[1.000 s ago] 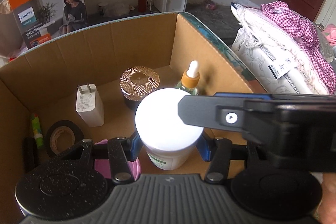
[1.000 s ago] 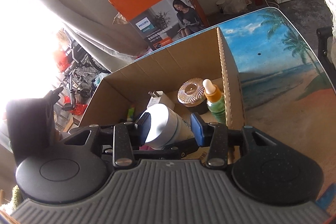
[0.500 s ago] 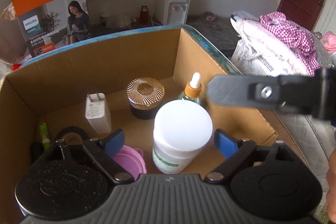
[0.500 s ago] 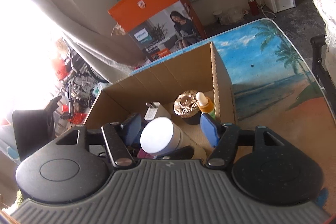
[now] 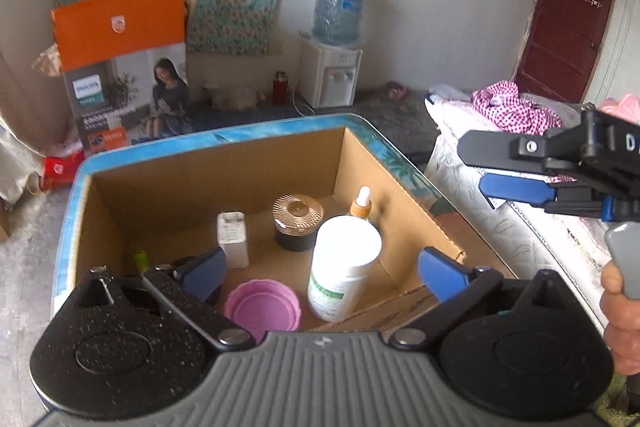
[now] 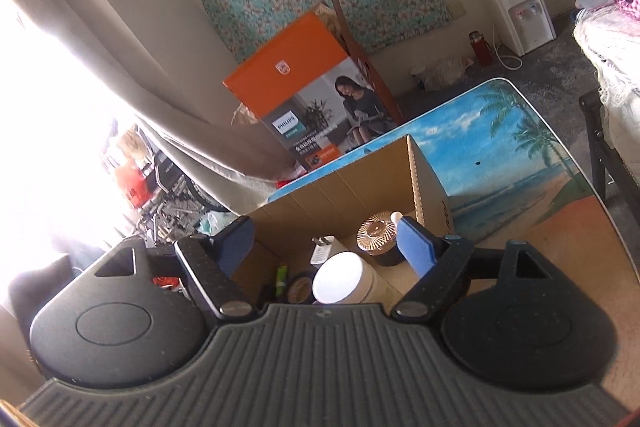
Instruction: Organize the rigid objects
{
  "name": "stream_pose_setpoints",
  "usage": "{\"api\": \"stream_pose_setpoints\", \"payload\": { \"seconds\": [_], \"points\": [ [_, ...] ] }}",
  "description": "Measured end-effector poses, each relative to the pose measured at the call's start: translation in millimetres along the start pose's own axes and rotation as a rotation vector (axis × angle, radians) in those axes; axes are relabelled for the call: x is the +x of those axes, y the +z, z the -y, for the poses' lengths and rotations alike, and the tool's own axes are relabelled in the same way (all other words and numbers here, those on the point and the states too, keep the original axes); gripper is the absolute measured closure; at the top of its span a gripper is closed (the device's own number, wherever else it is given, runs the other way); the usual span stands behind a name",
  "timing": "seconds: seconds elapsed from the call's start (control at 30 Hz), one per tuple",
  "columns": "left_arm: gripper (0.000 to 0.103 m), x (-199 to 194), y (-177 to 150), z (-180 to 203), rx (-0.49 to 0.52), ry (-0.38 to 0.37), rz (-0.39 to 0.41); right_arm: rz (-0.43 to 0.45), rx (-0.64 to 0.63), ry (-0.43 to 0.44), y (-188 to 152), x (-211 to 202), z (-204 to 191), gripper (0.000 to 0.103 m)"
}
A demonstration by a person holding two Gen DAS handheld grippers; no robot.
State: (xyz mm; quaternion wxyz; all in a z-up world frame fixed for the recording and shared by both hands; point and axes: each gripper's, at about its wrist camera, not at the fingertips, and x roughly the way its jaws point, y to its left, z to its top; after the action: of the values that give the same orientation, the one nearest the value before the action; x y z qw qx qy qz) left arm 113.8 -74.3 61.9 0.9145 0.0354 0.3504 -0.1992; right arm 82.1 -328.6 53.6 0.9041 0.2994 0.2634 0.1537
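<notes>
Both grippers hover above the cardboard box (image 5: 404,227), tilted down, jaws spread wide, gripping nothing: left gripper (image 5: 320,269), right gripper (image 6: 328,241). White jar (image 5: 346,263) stands upright inside box beside pink lid (image 5: 262,305).

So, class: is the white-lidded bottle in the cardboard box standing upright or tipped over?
Upright. The white-lidded bottle stands on its base on the cardboard box floor, lid up, free of both open grippers.
</notes>
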Motion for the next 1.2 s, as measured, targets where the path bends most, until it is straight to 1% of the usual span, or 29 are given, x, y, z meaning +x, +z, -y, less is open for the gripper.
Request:
{"api": "stream_pose_setpoints", "payload": {
  "seconds": [0.17,0.23,0.27,0.37,0.47,0.57,0.7,0.8,0.97,1.2],
  "points": [
    [0.0,-26.7,-6.0,-2.5,0.012,0.095,-0.001,0.027,-0.048,-0.051,-14.3,-18.6,-20.1,0.016],
    [0.0,-34.1,-9.6,-4.9,-0.001,0.106,0.008,0.041,-0.074,-0.074,-21.7,-24.4,-29.7,0.009],
    [0.0,-36.6,-11.6,-5.6,-0.009,0.107,0.007,0.049,-0.091,-0.091,-25.6,-27.1,-34.9,0.008],
    [0.0,-36.1,-17.2,-3.7,-0.014,0.123,-0.032,0.067,-0.145,-0.136,-36.8,-33.8,-49.8,0.002],
    [0.0,-33.3,-26.5,0.7,0.021,0.107,-0.047,0.079,-0.174,-0.152,-46.5,-41.2,-58.2,0.001],
    [0.0,-34.0,-36.0,4.6,0.025,0.143,-0.032,0.087,-0.2,-0.214,-56.1,-47.8,-66.3,0.001],
    [0.0,-36.4,-43.2,3.0,-0.007,0.156,-0.03,0.078,-0.258,-0.303,-64.2,-52.4,-76.2,0.001],
    [0.0,-40.7,-45.9,-4.4,-0.055,0.163,-0.025,0.081,-0.284,-0.35,-71.9,-56.5,-80.4,0.001],
    [0.0,-40.0,-48.4,-15.2,-0.111,0.24,-0.058,0.022,-0.309,-0.393,-81.0,-43.5,-81.2,0.001],
    [0.0,-40.1,-49.8,-24.2,-0.144,0.28,-0.072,-0.047,-0.342,-0.423,-86.1,-14.2,-85.0,0.001]
  ]
}}
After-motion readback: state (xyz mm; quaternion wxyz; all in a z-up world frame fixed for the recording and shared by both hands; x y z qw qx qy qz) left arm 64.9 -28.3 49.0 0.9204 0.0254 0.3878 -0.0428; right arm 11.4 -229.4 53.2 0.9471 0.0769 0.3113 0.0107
